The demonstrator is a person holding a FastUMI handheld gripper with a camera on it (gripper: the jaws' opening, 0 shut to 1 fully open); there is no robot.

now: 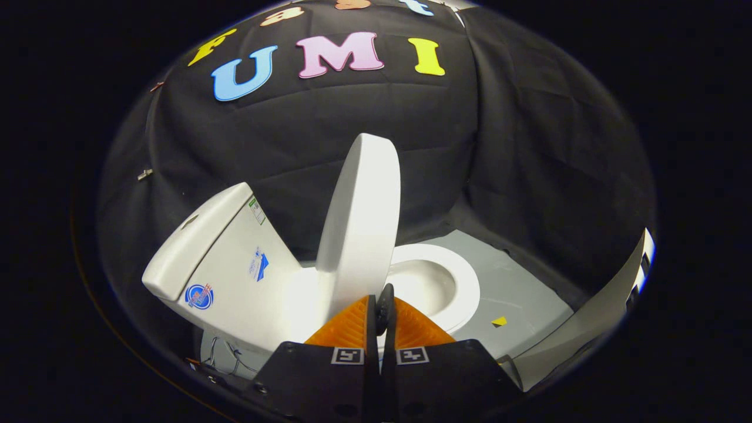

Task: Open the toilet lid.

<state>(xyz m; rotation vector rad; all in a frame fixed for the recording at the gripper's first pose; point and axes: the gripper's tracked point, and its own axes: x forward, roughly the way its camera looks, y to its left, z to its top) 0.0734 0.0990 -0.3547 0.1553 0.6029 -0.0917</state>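
The gripper (385, 305) has its fingers pressed together with nothing between them, only a thin seam showing at the tips. Those tips sit right at the lower edge of the toilet lid (359, 223), touching it or just short of it; the view does not settle which.

The lid rises straight ahead of the fingers and slightly to their left, standing nearly upright with its long axis running up and away from the tips. It leans a little toward the cistern (220, 258), which lies tilted in this view to the left of the lid, but a gap of dark cloth shows between the two, so the lid seems not yet at rest against the cistern. Any remaining push would go leftward, toward the cistern, with the fingers on the lid's bowl-facing side.

To the right of the lid, beyond the fingertips, the toilet seat (455, 282) lies flat and the bowl is exposed. The toilet stands on a grey floor panel (517, 282) with a small yellow marker (499, 321) near the bowl, and black cloth walls (529, 147) close in behind.
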